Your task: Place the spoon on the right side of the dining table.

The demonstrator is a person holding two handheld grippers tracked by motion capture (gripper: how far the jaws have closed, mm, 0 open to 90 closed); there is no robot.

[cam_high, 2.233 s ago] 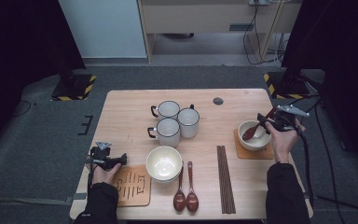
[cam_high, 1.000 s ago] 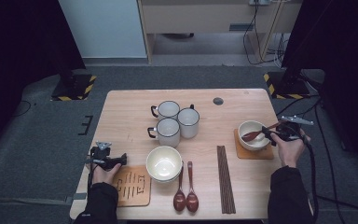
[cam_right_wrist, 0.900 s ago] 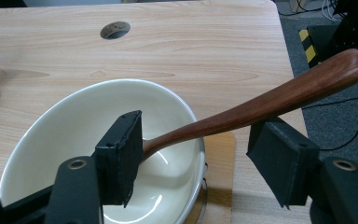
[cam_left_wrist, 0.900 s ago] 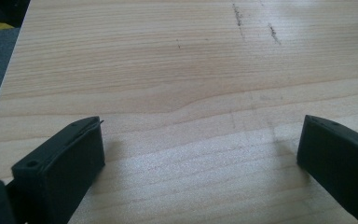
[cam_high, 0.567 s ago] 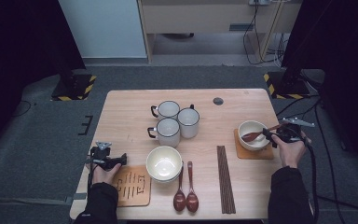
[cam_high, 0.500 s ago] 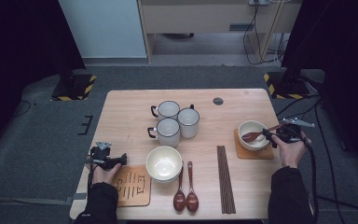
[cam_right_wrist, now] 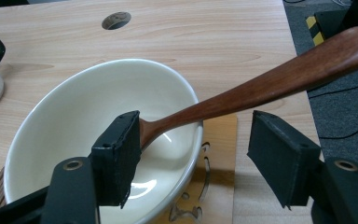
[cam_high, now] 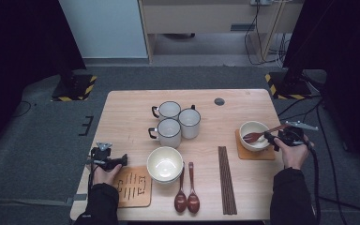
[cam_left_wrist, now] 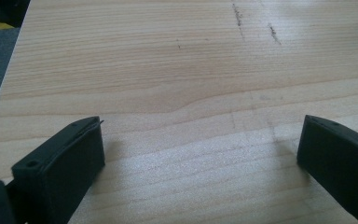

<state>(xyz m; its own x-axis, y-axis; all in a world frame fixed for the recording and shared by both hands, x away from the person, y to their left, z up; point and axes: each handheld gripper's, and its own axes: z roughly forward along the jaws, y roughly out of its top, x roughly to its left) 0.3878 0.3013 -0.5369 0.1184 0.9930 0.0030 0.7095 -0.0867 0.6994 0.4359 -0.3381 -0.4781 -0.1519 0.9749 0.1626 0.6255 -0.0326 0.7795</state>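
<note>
Spoon of dark reddish wood lies in the white bowl at the right side of the table, its scoop down inside the bowl and its handle leaning over the rim, rising toward the table's right edge. The bowl stands on a small wooden coaster. The right gripper is just beside the bowl with its jaws spread wide — the spoon's handle passes between them, but neither pad presses on it, so nothing is gripped; in the high view this right gripper sits at the handle's end, held by the person's right hand. The left gripper rests near the table's front left corner, next to a second, larger coaster with cut-out slots; its own view shows the left gripper with jaws wide apart over bare wood, holding nothing. Toward the middle of the table a second white bowl stands by the larger coaster, with two more wooden spoons lying side by side just to its right and a bundle of dark chopsticks farther right — between those spoons and the small coaster. Three white mugs with dark rims cluster behind the middle bowl.
</note>
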